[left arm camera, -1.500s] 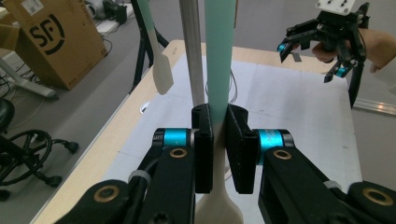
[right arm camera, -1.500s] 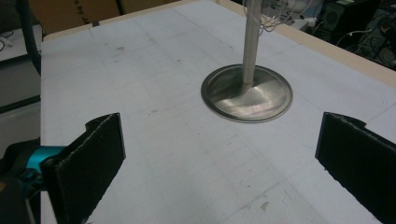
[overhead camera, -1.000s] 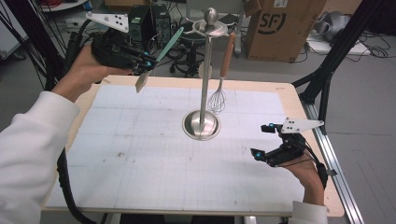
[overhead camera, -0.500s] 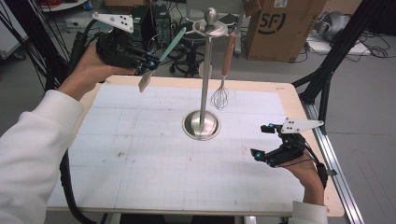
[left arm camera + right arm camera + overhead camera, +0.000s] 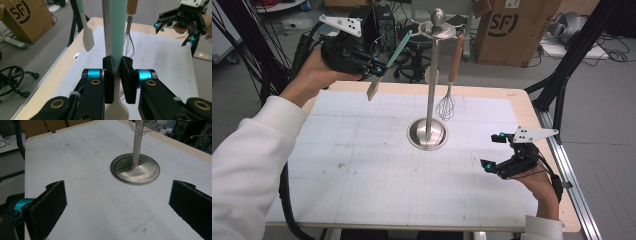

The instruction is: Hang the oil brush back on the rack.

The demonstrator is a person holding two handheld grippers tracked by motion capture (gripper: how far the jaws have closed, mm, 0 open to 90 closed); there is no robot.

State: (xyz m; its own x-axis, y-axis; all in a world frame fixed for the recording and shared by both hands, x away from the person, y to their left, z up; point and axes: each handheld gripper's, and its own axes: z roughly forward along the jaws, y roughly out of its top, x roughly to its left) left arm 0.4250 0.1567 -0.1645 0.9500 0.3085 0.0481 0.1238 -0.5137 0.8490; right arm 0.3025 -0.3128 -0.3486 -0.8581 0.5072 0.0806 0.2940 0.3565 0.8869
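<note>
Spatula (image 5: 388,62): we hold it in the air at about 10 o'clock from the stand's base, above the far left edge of the table (image 5: 362,200); its teal handle points up toward the top disc of the stand, its pale blade hangs down.
Left gripper (image 5: 373,70): its jaws are nearly closed and press on the spatula from both sides; in the left gripper view (image 5: 117,77) the pads pinch it where the teal handle meets the pale blade.
Step in hand: we judge that we are bringing the spatula to the stand to hang it beside the other tools.
Next move: it calls for lifting the handle's end up to a free hook on the disc, without knocking the pole.
Stand (image 5: 428,134): it is upright in the middle of the table; a whisk (image 5: 446,105) with a wooden handle hangs at its 2 o'clock, touching nothing below.
Right gripper (image 5: 497,152): it rests low at about 4 o'clock from the base, jaws wide apart and holding nothing, well apart from the spatula.
</note>
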